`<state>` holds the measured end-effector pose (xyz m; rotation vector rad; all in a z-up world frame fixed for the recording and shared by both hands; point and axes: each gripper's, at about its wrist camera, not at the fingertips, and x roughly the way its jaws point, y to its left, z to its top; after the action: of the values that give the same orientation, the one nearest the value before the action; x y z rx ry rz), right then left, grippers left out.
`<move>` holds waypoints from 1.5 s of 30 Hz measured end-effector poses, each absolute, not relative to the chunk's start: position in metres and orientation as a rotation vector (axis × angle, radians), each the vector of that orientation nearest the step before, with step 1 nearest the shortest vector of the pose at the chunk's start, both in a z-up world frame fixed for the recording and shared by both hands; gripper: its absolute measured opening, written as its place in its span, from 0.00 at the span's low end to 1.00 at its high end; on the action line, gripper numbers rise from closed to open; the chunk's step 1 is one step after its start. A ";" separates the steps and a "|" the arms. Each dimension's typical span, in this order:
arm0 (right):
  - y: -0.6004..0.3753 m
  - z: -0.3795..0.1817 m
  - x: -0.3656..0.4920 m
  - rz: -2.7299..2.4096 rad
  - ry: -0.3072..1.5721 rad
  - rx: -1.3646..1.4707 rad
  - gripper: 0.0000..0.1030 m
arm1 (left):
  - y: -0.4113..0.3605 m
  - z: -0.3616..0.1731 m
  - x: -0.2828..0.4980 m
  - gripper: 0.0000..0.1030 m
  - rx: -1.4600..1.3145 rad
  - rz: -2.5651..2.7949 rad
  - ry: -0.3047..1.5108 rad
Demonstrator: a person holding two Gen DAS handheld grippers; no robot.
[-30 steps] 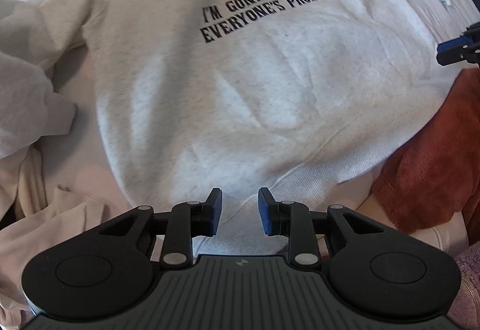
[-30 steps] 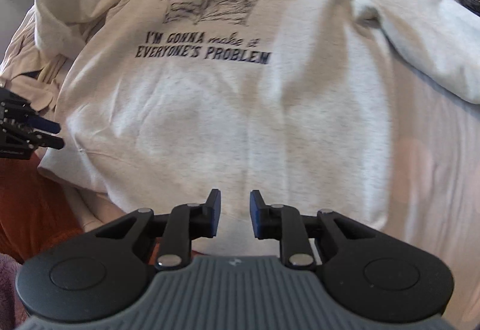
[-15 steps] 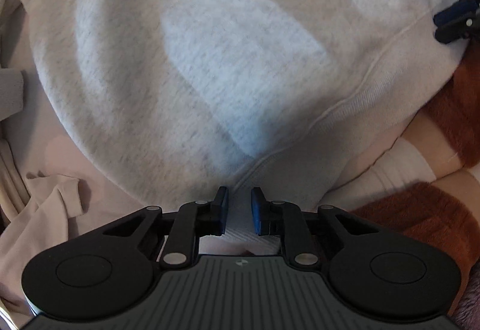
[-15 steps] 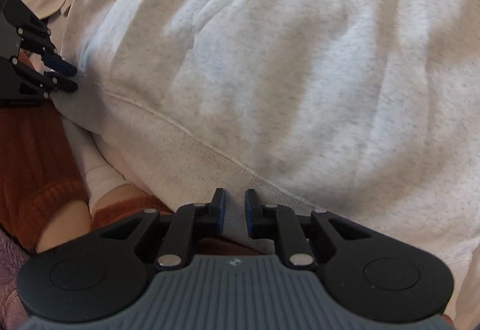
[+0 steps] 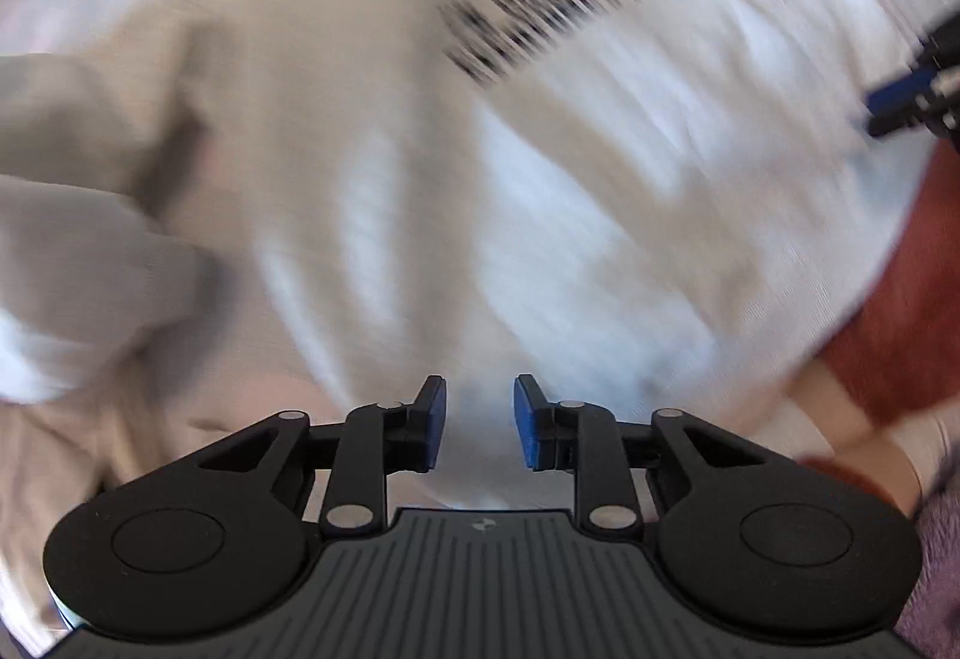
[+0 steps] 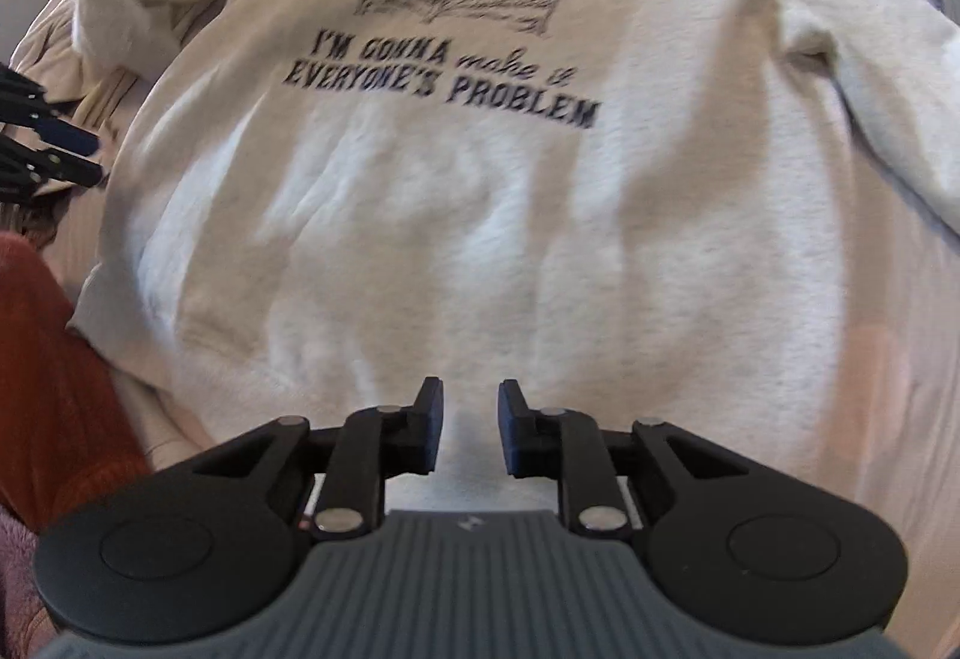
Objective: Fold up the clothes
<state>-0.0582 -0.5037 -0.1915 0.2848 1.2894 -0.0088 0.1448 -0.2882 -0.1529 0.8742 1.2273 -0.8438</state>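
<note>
The gray sweatshirt (image 6: pixel 480 239) says "I'M GONNA make it EVERYONE'S PROBLEM" toward 12 o'clock. The left gripper (image 5: pixel 474 422) and the right gripper (image 6: pixel 471 425) are each a little apart, holding nothing.

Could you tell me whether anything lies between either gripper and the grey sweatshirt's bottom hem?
Nothing visible does. The left gripper and right gripper both sit open right over the grey sweatshirt near its hem. The rust-coloured garment lies off to the side, not in either path.
</note>
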 end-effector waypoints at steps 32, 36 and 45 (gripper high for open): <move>-0.553 -0.243 -0.054 -0.385 0.927 0.517 0.50 | -0.206 -0.020 0.343 0.03 0.491 -0.198 0.891; -0.554 -0.244 -0.055 -0.393 0.918 0.527 0.50 | -0.196 -0.030 0.382 0.03 0.509 -0.131 0.915; -0.559 -0.249 -0.050 -0.409 0.917 0.519 0.50 | -0.203 -0.107 0.421 0.17 0.549 -0.077 0.908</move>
<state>-0.0499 -0.5591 -0.2486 0.5186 0.9166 -0.4093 0.4210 -0.2027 -0.1074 0.5486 0.9078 -0.0773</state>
